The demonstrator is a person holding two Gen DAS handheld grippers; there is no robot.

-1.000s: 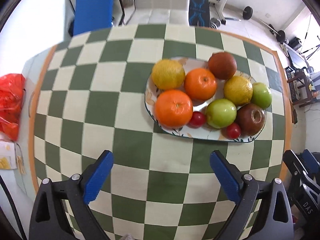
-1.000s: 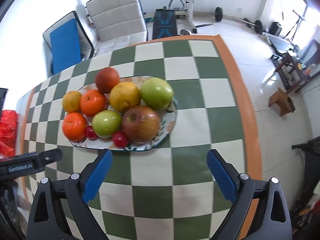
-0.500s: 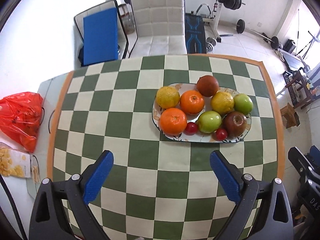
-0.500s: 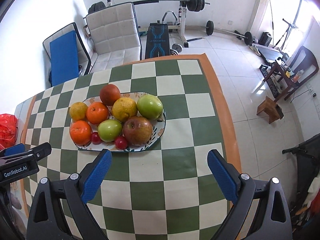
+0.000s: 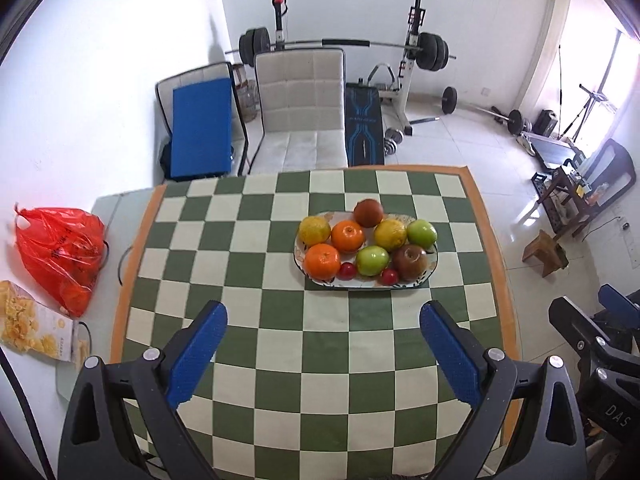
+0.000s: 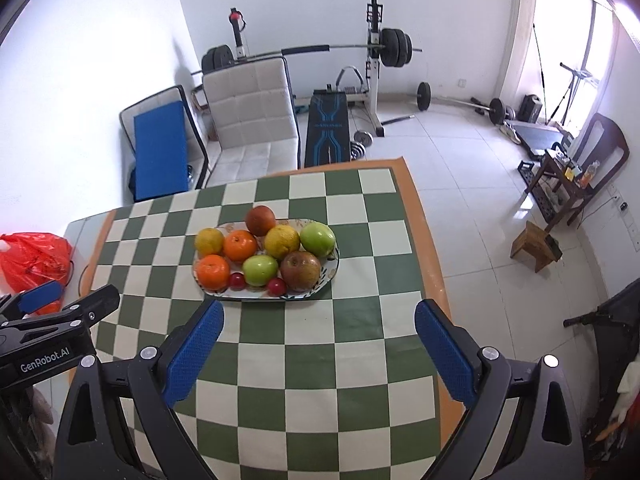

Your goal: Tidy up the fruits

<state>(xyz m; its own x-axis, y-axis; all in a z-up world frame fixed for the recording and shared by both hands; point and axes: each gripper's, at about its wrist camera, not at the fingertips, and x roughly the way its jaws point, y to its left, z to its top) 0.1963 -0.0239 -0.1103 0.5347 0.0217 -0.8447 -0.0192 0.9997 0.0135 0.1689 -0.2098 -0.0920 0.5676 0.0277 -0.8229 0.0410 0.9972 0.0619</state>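
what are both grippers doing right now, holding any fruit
Left gripper: open, holding nothing.
Right gripper: open, holding nothing.

White walls, pale tiled floor (image 5: 460, 144), padded chair (image 5: 300, 112), barbell rack (image 5: 416, 52), bright window at right

One plate (image 5: 433, 261), ten fruits on it. Two oranges (image 5: 322, 261) at 9 o'clock. Two yellow citrus (image 5: 389, 234), one at 10, one past centre. Two green apples (image 5: 372, 261), one at centre, one at 2. Two dark red apples (image 5: 409, 262), at 12 and 4. Two small red fruits (image 5: 347, 270) at 6.
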